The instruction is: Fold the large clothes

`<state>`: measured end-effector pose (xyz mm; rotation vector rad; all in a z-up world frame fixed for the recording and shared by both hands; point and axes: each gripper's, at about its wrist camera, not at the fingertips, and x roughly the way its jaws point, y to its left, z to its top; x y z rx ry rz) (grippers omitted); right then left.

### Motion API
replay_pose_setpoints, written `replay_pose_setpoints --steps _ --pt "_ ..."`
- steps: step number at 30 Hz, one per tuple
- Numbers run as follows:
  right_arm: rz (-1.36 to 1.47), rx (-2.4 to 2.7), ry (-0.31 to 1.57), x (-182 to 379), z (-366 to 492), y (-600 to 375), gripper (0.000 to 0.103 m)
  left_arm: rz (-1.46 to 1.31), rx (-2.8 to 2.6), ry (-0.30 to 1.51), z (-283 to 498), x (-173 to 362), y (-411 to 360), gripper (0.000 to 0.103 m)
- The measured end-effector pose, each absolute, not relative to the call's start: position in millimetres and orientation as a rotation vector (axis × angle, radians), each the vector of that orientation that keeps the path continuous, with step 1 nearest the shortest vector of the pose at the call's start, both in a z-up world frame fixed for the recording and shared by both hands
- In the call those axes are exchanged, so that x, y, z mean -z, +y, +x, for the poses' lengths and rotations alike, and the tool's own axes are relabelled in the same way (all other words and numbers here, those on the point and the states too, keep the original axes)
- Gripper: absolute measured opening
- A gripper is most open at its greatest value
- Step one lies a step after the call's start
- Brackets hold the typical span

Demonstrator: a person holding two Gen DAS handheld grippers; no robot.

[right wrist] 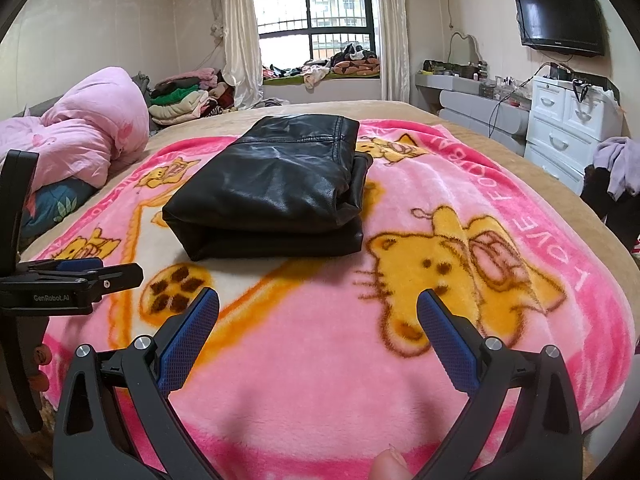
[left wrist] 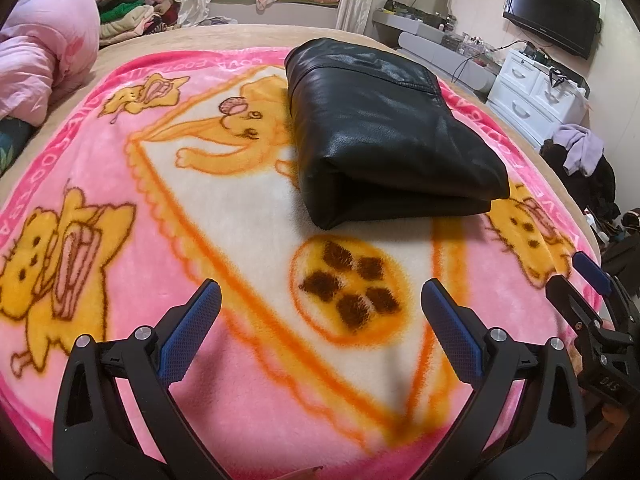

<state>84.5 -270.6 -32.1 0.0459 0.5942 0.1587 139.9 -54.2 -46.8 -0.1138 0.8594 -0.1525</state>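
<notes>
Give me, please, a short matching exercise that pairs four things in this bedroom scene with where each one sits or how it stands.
Things:
1. black leather garment
2. pink quilt
3. television
4. left gripper

Places or states:
A. mounted on the wall above the white drawers
B. folded into a compact stack on the cartoon blanket
C. open, holding nothing, above the blanket
D. bundled at the left side of the bed

Pairs: 1-B, 2-D, 3-A, 4-C. The right gripper is likewise open and empty.
</notes>
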Motion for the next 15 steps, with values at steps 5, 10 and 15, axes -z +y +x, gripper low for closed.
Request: replay_pose_setpoints --steps 5,10,15 --pt "0.033 -0.153 0.592 30.6 83.6 -268.8 0.099 -0.102 0.129 0.864 138.4 44.7 -53.9 0.094" --pt "0.049 -0.13 0.587 25.2 81.7 -274.9 0.099 -0.098 0.123 0.871 137.7 44.9 -54.2 0.094" --pt "0.097 -0.026 0.562 8.4 72.3 -303.5 0.099 -0.137 0.124 0.904 139.4 46.4 -41.5 0.094"
